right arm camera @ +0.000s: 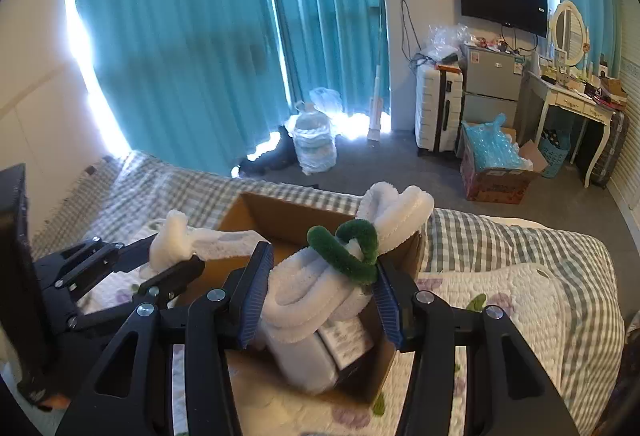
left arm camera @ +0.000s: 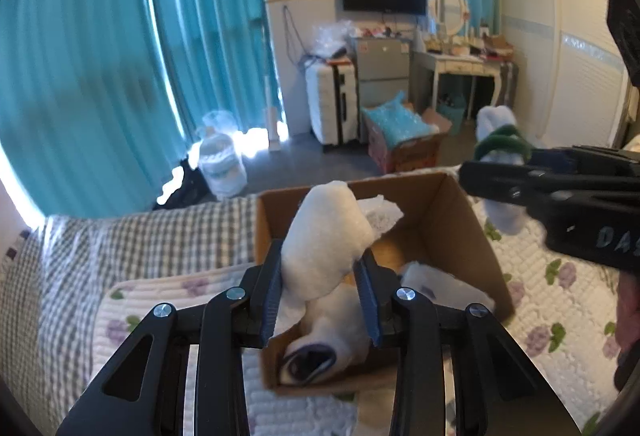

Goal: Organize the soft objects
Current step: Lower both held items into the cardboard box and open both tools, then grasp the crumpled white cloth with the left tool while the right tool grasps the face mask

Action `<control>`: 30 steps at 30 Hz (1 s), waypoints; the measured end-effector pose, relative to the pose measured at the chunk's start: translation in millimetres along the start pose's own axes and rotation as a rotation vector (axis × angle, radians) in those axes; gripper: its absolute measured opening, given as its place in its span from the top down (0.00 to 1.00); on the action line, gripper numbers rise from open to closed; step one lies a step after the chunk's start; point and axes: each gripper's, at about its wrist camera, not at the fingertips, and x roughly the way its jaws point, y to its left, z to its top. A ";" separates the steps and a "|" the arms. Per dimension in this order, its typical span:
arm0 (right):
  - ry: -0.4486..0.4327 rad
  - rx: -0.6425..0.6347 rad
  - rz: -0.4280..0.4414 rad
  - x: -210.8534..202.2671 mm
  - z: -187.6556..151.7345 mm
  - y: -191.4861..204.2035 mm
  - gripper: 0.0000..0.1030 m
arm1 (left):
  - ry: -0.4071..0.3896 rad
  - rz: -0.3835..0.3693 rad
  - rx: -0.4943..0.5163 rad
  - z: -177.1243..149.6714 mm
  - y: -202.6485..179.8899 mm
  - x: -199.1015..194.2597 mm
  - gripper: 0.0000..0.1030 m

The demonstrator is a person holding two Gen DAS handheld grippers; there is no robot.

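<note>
An open cardboard box (left arm camera: 444, 224) sits on the bed; it also shows in the right wrist view (right arm camera: 280, 216). My left gripper (left arm camera: 322, 288) is shut on a white fuzzy soft piece (left arm camera: 328, 236) and holds it over the box. A white soft item with a dark opening (left arm camera: 316, 352) lies inside the box. My right gripper (right arm camera: 320, 292) is shut on a white fluffy bundle tied with a green fuzzy band (right arm camera: 352, 252), above the box's right side. The right gripper (left arm camera: 520, 176) shows in the left wrist view, and the left gripper (right arm camera: 176, 256) in the right wrist view.
The bed has a floral quilt (left arm camera: 560, 276) and a grey checked blanket (right arm camera: 500, 236). Beyond the bed stand teal curtains (left arm camera: 120, 56), a water jug (left arm camera: 222, 164), a white suitcase (left arm camera: 332, 100), a box with a blue bag (left arm camera: 404, 136), a dresser (left arm camera: 464, 64).
</note>
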 end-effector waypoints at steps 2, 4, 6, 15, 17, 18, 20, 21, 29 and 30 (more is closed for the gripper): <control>0.019 0.001 -0.009 20.3 -1.1 -5.3 0.52 | 0.019 -0.011 -0.006 0.1 -2.0 13.5 0.64; 0.039 0.008 -0.020 35.6 -4.3 -11.7 0.52 | 0.031 -0.007 -0.003 -3.2 -4.1 25.5 0.64; 0.059 0.021 -0.042 50.7 -6.5 -18.0 0.52 | 0.038 0.001 0.018 -6.8 -6.6 35.1 0.63; 0.009 -0.002 -0.102 54.5 -7.6 -20.6 0.12 | 0.043 0.051 0.041 -5.7 -4.0 32.9 0.32; -0.001 -0.005 -0.112 44.1 -5.8 -21.1 0.07 | 0.041 0.049 0.028 -4.3 -0.7 24.8 0.30; -0.006 -0.009 -0.119 37.0 -5.0 -20.3 0.07 | 0.036 0.056 0.022 -3.4 1.1 17.1 0.28; -0.025 -0.016 -0.142 18.1 -2.6 -18.0 0.06 | 0.010 0.065 0.019 -2.0 3.4 -3.8 0.18; -0.036 -0.018 -0.148 6.7 -1.3 -16.2 0.04 | -0.009 0.073 0.022 -1.2 3.5 -15.8 0.18; -0.113 -0.101 -0.183 -99.9 -4.4 15.5 0.00 | -0.139 0.106 0.042 3.3 14.7 -116.0 0.03; -0.116 -0.120 -0.183 -111.7 -8.1 22.6 0.00 | -0.154 0.104 0.047 2.4 16.2 -131.8 0.03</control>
